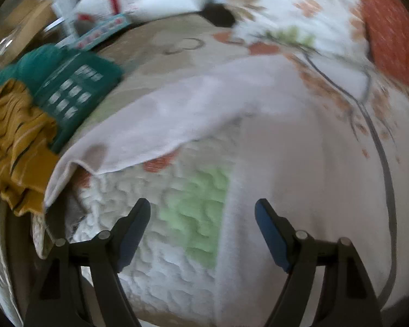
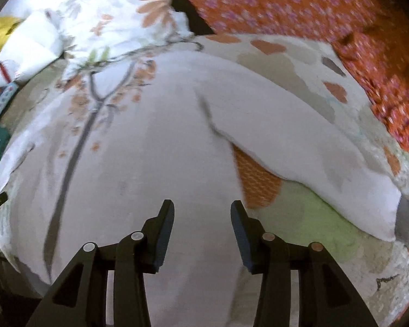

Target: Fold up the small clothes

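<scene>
A small white garment [image 1: 300, 141] with a dark stem and orange flower print lies spread on a quilted bedspread [image 1: 177, 231]. One sleeve is folded across it in the left wrist view [image 1: 155, 120], another in the right wrist view [image 2: 300, 136]. My left gripper [image 1: 203, 209] is open and empty, just above the quilt at the garment's edge. My right gripper [image 2: 201, 212] is open and empty, just above the garment's body [image 2: 150, 169].
A green folded garment [image 1: 73, 87] and a mustard striped one [image 1: 16, 150] are piled at the left. An orange patterned cloth [image 2: 300, 8] and a floral pillow [image 2: 109, 13] lie at the far side. A box [image 1: 101, 35] sits at the back left.
</scene>
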